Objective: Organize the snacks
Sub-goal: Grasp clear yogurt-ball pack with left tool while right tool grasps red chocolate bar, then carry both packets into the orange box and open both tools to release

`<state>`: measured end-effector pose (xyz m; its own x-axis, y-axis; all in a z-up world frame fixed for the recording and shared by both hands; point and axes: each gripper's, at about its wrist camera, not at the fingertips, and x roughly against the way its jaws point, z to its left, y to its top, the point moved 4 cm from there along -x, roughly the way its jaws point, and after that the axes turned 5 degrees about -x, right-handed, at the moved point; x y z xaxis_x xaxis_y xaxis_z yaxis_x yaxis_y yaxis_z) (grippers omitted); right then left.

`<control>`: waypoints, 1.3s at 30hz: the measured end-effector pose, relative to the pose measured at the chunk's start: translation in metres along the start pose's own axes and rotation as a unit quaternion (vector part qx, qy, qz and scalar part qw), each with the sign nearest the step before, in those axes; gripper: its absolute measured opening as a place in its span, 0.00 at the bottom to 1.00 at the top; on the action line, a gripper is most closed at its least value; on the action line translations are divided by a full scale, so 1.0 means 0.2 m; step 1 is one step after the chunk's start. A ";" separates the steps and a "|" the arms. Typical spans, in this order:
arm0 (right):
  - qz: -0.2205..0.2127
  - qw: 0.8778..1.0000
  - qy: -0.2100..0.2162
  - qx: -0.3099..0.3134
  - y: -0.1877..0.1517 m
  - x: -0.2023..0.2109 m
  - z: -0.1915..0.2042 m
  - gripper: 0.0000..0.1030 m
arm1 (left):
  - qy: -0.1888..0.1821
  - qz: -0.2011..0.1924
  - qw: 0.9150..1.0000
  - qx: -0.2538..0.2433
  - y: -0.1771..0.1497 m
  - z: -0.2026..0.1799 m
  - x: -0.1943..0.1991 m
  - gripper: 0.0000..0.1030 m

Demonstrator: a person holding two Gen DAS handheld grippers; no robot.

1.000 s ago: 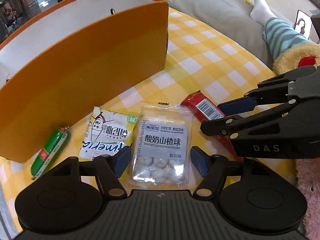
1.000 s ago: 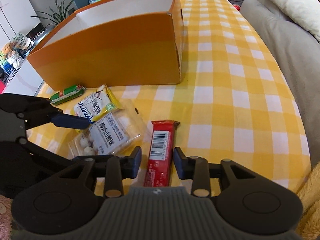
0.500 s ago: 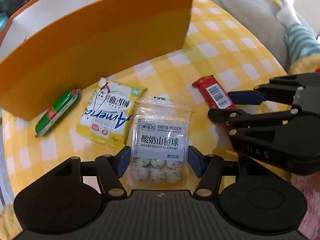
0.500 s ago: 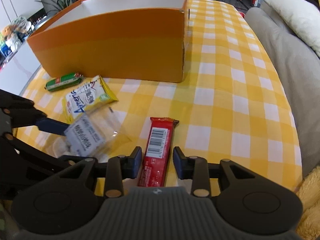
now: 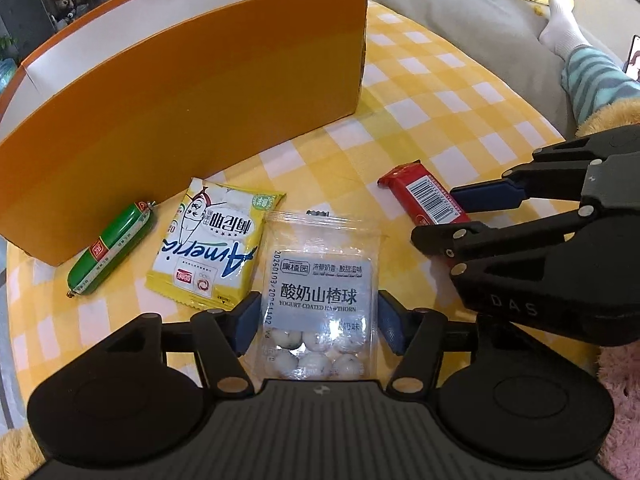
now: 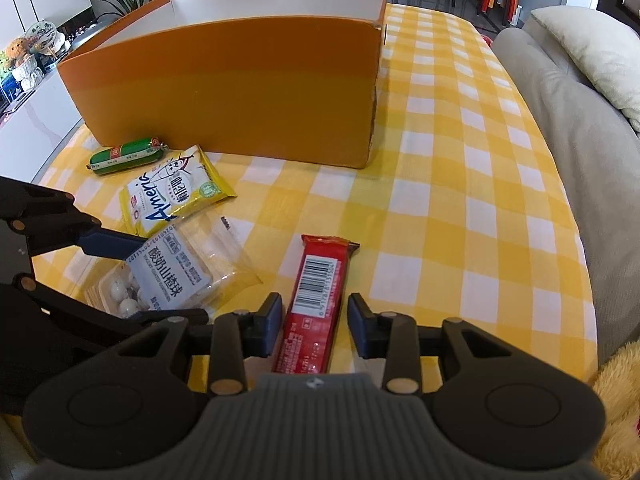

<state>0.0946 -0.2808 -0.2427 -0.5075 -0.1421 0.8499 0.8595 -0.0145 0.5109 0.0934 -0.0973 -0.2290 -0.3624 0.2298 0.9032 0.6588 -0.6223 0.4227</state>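
My left gripper (image 5: 318,326) is shut on a clear bag of yogurt-coated hawthorn balls (image 5: 318,300) and holds it a little above the yellow checked tablecloth (image 5: 440,92); the bag also shows in the right wrist view (image 6: 172,276). My right gripper (image 6: 314,316) is open, with its jaws on either side of a red snack bar (image 6: 316,292) lying flat. A yellow packet (image 5: 212,240) and a green sausage (image 5: 110,248) lie in front of the orange box (image 5: 180,92).
The orange box (image 6: 240,92) has white inner walls and stands at the back of the table. A grey sofa (image 6: 568,128) with a pillow runs along the right. A person's leg in a striped sock (image 5: 588,72) lies on the sofa.
My left gripper has lifted the hawthorn ball bag off the cloth and tilted it. My right gripper has stayed around the red bar.
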 end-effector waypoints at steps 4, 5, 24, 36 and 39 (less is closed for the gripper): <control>-0.001 1.000 -0.009 0.006 0.00 0.00 0.00 0.24 | -0.003 0.012 1.000 0.028 0.00 0.01 0.00 0.63; -0.001 1.000 -0.011 0.010 -0.01 0.01 0.00 0.24 | -0.006 0.019 0.999 0.045 0.01 0.02 0.00 0.61; -0.048 0.998 0.000 -0.044 0.01 0.25 -0.05 0.21 | -0.025 -0.059 0.987 0.150 0.05 0.13 0.33 0.59; -0.118 0.992 0.045 -0.016 0.36 0.54 0.05 0.21 | 0.012 -0.130 0.981 0.142 0.26 0.37 0.64 0.59; -0.131 0.990 0.056 -0.007 0.49 0.58 0.06 0.21 | 0.019 -0.147 0.979 0.142 0.33 0.46 0.71 0.60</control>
<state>0.1196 -0.2866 -0.0926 -0.7038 -0.2396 0.6688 0.7006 -0.0784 0.7092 0.1449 -0.0369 -0.0654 -0.5841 0.3363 0.7388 0.6778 -0.2986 0.6718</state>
